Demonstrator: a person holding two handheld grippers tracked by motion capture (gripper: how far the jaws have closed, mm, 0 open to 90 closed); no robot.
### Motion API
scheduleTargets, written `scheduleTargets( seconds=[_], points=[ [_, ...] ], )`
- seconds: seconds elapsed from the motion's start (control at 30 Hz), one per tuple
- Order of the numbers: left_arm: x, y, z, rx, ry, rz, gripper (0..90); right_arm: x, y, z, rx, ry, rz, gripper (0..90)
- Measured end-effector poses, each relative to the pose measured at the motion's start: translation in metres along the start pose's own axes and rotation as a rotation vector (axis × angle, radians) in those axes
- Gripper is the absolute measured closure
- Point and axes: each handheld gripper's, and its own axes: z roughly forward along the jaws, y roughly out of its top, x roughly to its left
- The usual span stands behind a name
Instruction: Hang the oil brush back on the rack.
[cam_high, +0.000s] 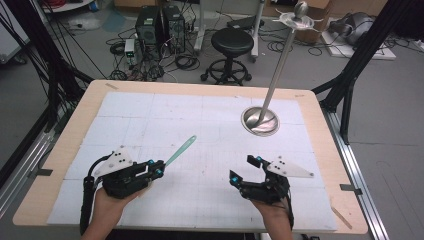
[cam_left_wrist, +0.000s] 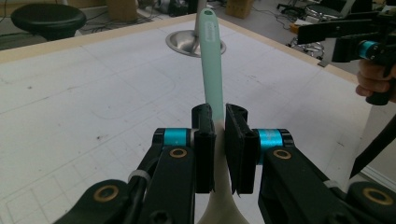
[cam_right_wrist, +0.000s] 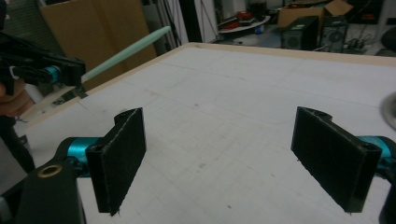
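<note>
Mint-green spatula (cam_high: 180, 150) is clamped in the left hand-held gripper (cam_high: 159, 167) at the near left of the surface (cam_high: 210, 90), its pads pressed on the pale neck while the green handle slants up and toward the far right, clear of the surface. Well apart at the near right, the right hand-held gripper (cam_high: 246, 168) has its jaws spread wide with nothing between them.

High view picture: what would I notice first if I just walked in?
Probably the left gripper near the table's front left, its jaws clamped on a pale green plastic utensil handle that juts up and forward. Next, the tall shiny metal stand with a round base at the table's far right. The right gripper hangs open and empty.
</note>
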Motion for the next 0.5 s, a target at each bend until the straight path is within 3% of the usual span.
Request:
scheduleTargets(
  seconds=[0.23,0.37,0.5],
  points=[
    [-0.008,0.000,0.006,-0.004,-0.023,0.008,81.8,0.016,0.009,0.036,0.021,0.090,-0.008,17.2],
    [-0.012,-0.001,0.008,-0.006,-0.040,0.004,81.7,0.020,0.011,0.051,0.038,0.133,0.013,18.5],
    [-0.016,-0.002,0.012,-0.005,-0.061,0.009,81.7,0.022,0.012,0.057,0.029,0.161,0.024,20.4]
  ],
)
